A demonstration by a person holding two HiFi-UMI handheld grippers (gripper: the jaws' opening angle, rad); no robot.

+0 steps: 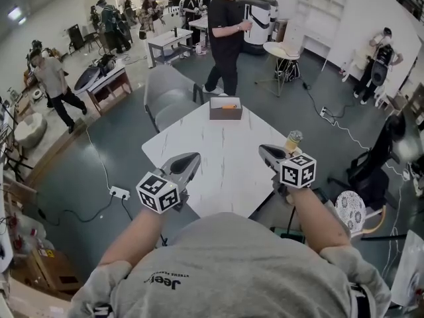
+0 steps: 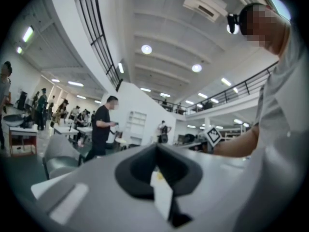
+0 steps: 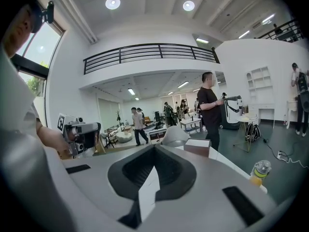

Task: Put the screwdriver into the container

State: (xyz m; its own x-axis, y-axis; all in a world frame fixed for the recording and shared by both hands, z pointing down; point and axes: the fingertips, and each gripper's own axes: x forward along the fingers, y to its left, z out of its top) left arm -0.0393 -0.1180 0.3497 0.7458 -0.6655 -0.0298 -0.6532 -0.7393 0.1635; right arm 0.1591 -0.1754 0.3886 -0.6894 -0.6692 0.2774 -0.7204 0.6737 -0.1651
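1. In the head view we are holding the left gripper (image 1: pixel 190 161) and the right gripper (image 1: pixel 266 152) over the near edge of the white table (image 1: pixel 218 171), both close to the body. The container (image 1: pixel 225 115) is standing at the far end, well apart from both and straight ahead. An orange thing is lying inside it, which we are taking for the screwdriver (image 1: pixel 229 106). Its long axis seems to be running left to right, along the container's width. A bottle (image 1: pixel 293 139) is standing just beside the right gripper. Neither gripper looks clearly nearer to the container.

2. In the left gripper view we are seeing the left gripper (image 2: pixel 156 151) with its jaws pressed together and nothing between them. The container is not plainly showing here.

3. In the right gripper view we are seeing the right gripper (image 3: pixel 154 152) likewise clenched on nothing. The container (image 3: pixel 197 147) is sitting ahead and slightly right of its jaw line, with the bottle (image 3: pixel 259 172) off to the right.

By our reading, the screwdriver is already resting in the container.
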